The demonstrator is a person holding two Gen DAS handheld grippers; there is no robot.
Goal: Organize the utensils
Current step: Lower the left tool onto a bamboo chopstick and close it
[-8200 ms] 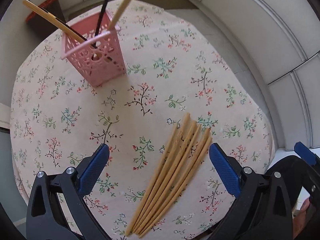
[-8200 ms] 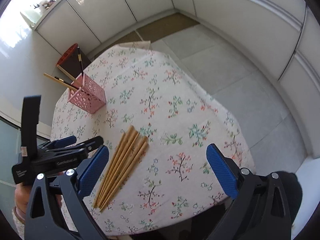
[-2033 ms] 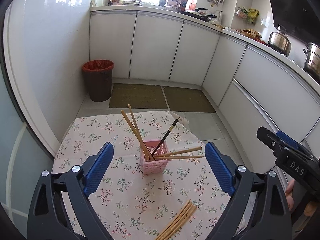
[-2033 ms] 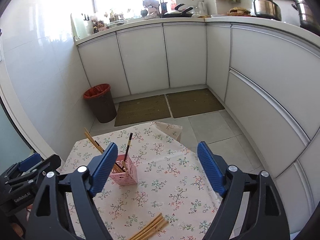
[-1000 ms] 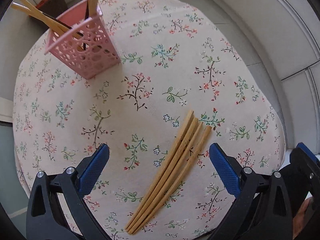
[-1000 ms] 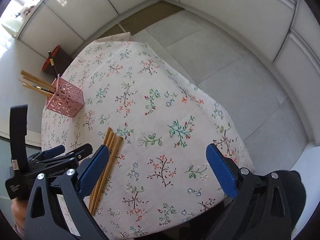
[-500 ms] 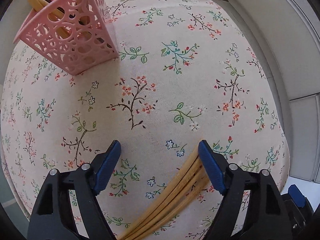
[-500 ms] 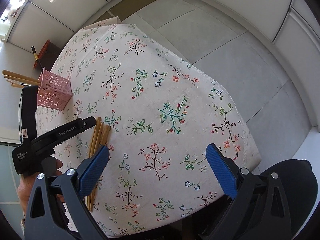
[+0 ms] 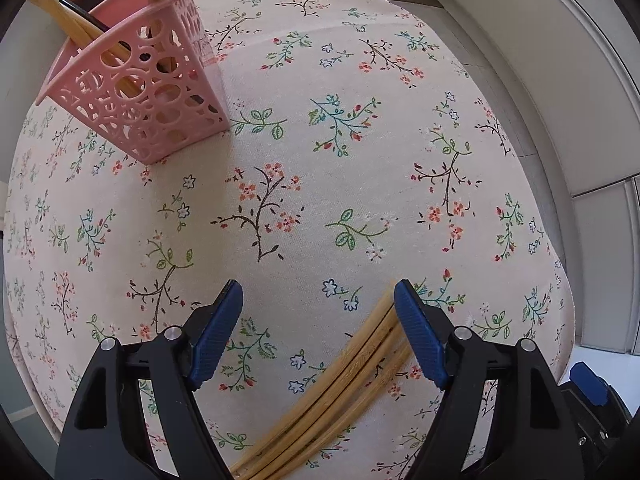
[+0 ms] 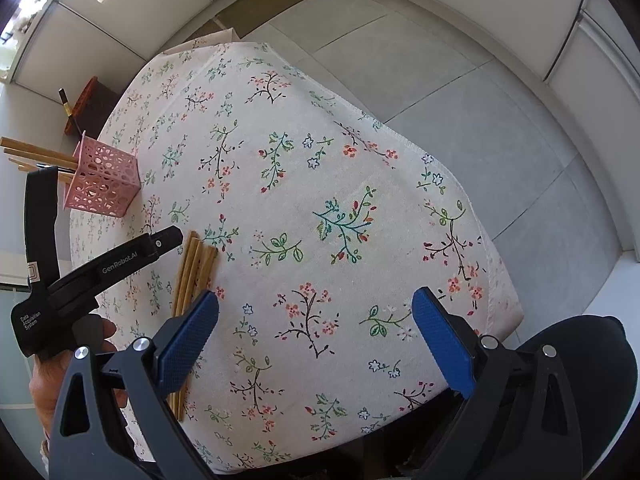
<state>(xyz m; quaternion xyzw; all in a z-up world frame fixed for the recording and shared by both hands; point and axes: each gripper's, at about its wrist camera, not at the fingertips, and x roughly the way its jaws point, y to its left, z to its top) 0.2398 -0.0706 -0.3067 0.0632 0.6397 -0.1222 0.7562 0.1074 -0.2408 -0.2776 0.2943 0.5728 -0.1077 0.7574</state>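
Left hand-held gripper (image 9: 318, 300) low over desk (image 9: 360, 152), jaws just narrowed, partly spread, chopsticks (image 9: 340, 392) between them unpinched. Pink holder (image 9: 136, 100) at 11 o'clock. Right hand-held gripper (image 10: 316, 320) wide, empty.

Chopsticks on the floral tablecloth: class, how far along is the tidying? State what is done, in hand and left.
Done: several chopsticks stand in the pink basket. In hand: nothing gripped; the left gripper, jaws just narrowed, sits low over the loose chopsticks, one pad beside their tips. Left: that whole bundle still lies on the tablecloth. The right gripper is open and empty.
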